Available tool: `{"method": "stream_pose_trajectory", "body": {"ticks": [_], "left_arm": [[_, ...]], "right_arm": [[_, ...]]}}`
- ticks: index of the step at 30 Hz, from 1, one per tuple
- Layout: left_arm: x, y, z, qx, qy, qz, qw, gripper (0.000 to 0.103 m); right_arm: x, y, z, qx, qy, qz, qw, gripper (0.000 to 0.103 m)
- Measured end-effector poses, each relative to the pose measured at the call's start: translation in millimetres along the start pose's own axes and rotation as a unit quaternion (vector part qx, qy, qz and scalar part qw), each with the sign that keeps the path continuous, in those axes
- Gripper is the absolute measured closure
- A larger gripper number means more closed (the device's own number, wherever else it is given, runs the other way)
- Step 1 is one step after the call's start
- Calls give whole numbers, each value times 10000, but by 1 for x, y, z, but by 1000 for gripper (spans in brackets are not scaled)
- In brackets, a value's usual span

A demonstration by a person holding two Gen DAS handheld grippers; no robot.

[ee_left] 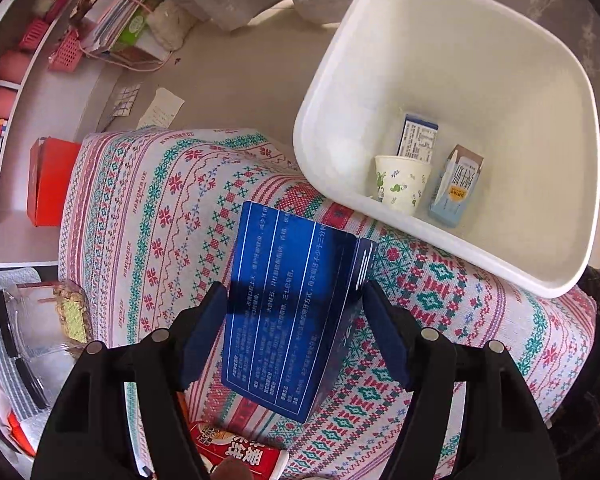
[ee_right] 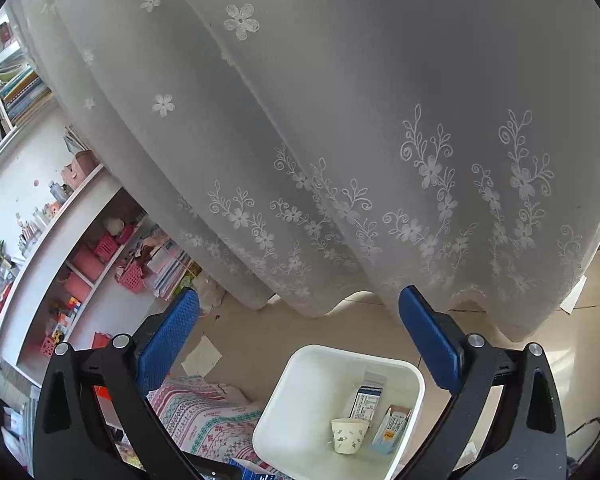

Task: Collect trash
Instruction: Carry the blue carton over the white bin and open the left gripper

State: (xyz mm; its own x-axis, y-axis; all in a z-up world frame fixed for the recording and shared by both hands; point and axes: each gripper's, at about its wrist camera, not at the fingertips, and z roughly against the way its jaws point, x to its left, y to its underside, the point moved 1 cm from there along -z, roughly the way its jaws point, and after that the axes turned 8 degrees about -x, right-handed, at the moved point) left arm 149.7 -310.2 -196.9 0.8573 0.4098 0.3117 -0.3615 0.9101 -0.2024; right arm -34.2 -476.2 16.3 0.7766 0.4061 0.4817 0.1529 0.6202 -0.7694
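In the left wrist view a dark blue carton [ee_left: 296,300] with white print lies on the patterned tablecloth [ee_left: 160,208]. My left gripper [ee_left: 296,304] is open, its blue pads on either side of the carton with small gaps. A red snack packet [ee_left: 236,456] lies under the gripper. The white bin [ee_left: 452,80] stands past the table and holds a paper cup [ee_left: 400,184], a light blue milk carton [ee_left: 456,190] and a small box [ee_left: 418,136]. My right gripper [ee_right: 300,340] is open and empty, high above the bin [ee_right: 284,400].
A lace curtain [ee_right: 340,140] hangs behind the bin. White shelves [ee_right: 60,240] with pink baskets and books stand at the left. Papers [ee_left: 160,108] lie on the floor. A clear container [ee_left: 40,320] sits left of the table.
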Motion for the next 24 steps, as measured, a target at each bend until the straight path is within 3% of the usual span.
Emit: {"method": "stream_pose_trajectory", "body": {"ticks": [4, 9, 11, 16, 19, 22, 24], "left_arm": [[25, 12, 13, -303, 56, 823, 9961, 44], [57, 35, 51, -1079, 148, 2026, 9732, 46], [61, 38, 78, -1587, 248, 2372, 9581, 46], [60, 39, 152, -2962, 588, 3293, 8946, 45], [47, 30, 178, -3435, 907, 3606, 8624, 45], [26, 12, 189, -3639, 1164, 3719, 8460, 43], [11, -5, 190, -3625, 1379, 3665, 8457, 40]], "right_arm": [[1, 1, -2, 104, -73, -22, 9999, 7], [10, 4, 3, 115, -191, 106, 9997, 7], [14, 4, 9, -22, -242, 182, 9995, 7], [22, -4, 34, -599, -308, 364, 9971, 7], [22, -10, 47, -975, -258, 481, 9937, 7], [16, -18, 55, -1199, -243, 447, 9915, 7], [9, -23, 60, -1331, -223, 338, 9903, 7]]}}
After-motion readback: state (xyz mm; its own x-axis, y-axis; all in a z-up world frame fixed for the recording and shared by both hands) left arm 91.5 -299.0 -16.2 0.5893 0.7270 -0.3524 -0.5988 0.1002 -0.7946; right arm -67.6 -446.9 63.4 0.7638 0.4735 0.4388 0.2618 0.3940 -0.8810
